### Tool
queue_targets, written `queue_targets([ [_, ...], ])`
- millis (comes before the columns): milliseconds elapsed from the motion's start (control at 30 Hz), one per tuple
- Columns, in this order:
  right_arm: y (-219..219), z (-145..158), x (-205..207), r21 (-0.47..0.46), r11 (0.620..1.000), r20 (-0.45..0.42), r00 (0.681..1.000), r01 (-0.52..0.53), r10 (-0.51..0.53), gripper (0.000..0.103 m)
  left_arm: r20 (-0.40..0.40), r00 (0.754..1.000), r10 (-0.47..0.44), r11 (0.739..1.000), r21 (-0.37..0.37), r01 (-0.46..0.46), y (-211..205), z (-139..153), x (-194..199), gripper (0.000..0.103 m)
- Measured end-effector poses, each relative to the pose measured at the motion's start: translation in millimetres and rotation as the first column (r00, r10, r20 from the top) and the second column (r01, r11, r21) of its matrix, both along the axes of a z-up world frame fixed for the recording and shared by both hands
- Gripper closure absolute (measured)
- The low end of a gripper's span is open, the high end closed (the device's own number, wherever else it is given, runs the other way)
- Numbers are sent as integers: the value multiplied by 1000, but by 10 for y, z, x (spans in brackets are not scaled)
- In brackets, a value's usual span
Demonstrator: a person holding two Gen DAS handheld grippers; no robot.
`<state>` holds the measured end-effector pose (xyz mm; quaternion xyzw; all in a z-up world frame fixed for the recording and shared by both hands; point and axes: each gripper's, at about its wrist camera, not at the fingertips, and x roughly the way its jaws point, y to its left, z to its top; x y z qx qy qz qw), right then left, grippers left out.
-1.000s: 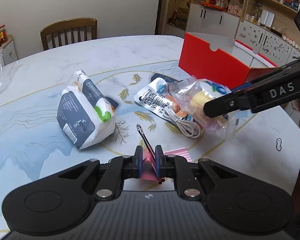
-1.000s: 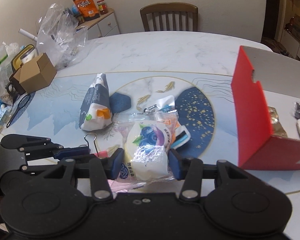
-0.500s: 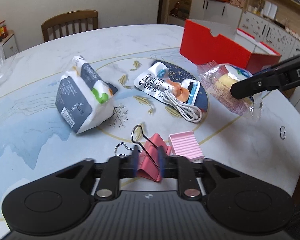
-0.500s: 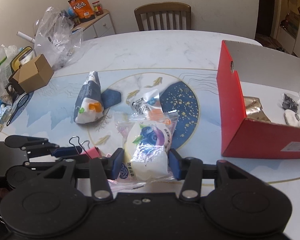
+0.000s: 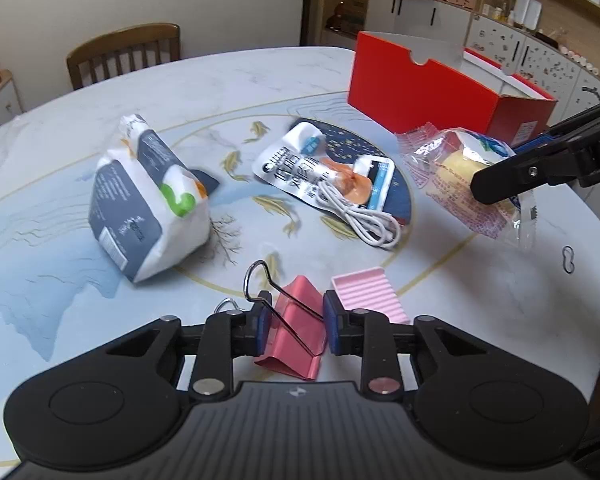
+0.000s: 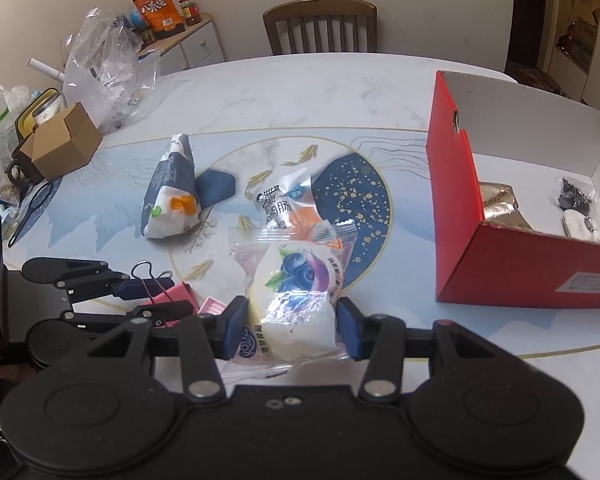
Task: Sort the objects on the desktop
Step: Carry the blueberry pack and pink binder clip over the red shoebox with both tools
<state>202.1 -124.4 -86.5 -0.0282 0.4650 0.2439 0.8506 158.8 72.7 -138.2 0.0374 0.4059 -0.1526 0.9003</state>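
1. Red cardboard is marking the goal: the red box [image 6: 500, 216] is standing open at the right side of the table [image 5: 260, 76], and, by my reading, things are being gathered into it.
2. Far left on the table, the grey-and-white pouch [image 5: 148, 200] is lying on its side, not being handled by either tool.
3. The left gripper [image 5: 294, 326] is pinching the pink binder clip [image 5: 296, 336]; its blue pads are pressing the clip's sides and one wire handle is sticking up. Whether the clip is being held clear of the table, I cannot tell.
4. Just beside the clip, the pink ridged piece [image 5: 366, 290] is resting flat on the table.
5. Mid-table, the flat printed packet [image 5: 300, 172] is lying with the white cable [image 5: 356, 220] coiled on it. Both are waiting.
6. The right gripper [image 6: 290, 328] is clamping the blueberry snack pack [image 6: 296, 296] between its fingers, above the table edge and well short of the box.
7. Inside the box, a gold foil packet [image 6: 498, 204], a dark bagged item [image 6: 576, 196] and a white object [image 6: 580, 224] are already sitting.
8. Judgement: roughly midway. Three things are boxed, two are in the tongs, and four are lying loose on the table.
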Motion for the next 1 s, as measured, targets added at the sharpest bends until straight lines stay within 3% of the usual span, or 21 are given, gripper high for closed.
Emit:
queue_targets([
  [267, -56, 100, 79, 11, 1000, 15, 1000, -2, 2, 56, -4, 1000, 28, 997, -70, -28, 53, 155, -2, 93],
  [633, -417, 472, 312, 50, 999, 75, 997, 6, -10, 56, 40, 993, 107, 986, -134, -101, 56, 588, -40, 96],
  [1000, -875, 566, 656, 21, 1000, 108, 994, 9, -11, 56, 95, 987, 133, 983, -140, -119, -254, 924, 134, 101],
])
